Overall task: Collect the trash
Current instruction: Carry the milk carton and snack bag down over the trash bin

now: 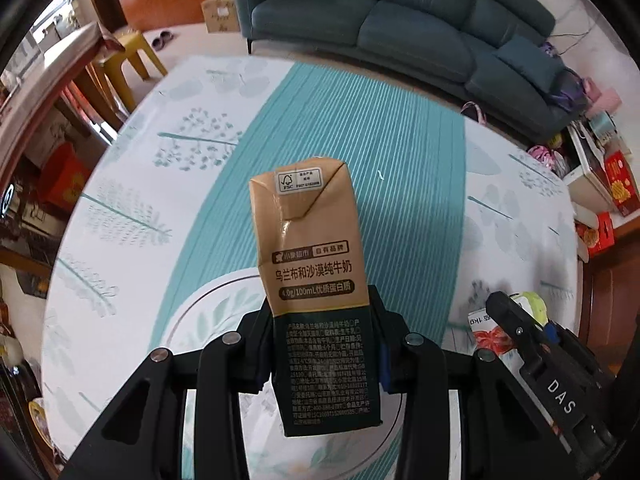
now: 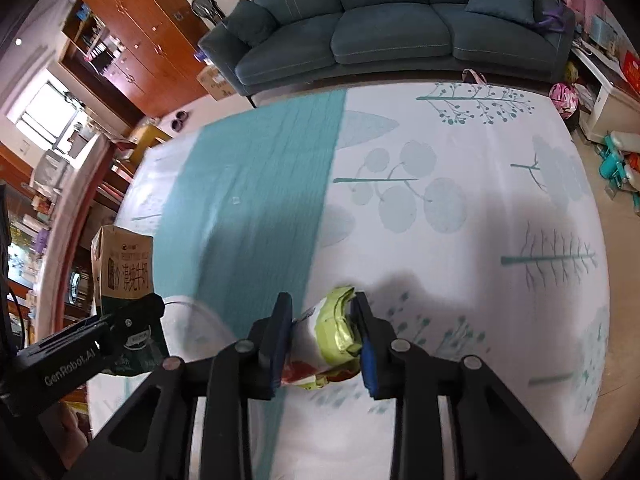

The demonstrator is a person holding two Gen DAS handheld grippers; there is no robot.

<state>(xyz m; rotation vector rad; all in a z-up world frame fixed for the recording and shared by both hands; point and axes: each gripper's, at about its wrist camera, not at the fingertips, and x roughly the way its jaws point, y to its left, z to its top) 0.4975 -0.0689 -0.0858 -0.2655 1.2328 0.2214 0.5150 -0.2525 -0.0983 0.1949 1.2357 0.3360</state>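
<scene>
Both claws loaded: carton left, wrapper right.

My left claw (image 1: 326,360) pinches a tan-and-green milk carton (image 1: 316,280) low on its sides, upright, lifted off the table (image 1: 120,220) above a white plate (image 1: 208,312) on the teal stripe toward the near edge. My right claw (image 2: 322,340) is clamped on a crumpled yellow-green wrapper (image 2: 332,332), also clear of the cloth, just right of the plate. I see the two claws near each other.
</scene>
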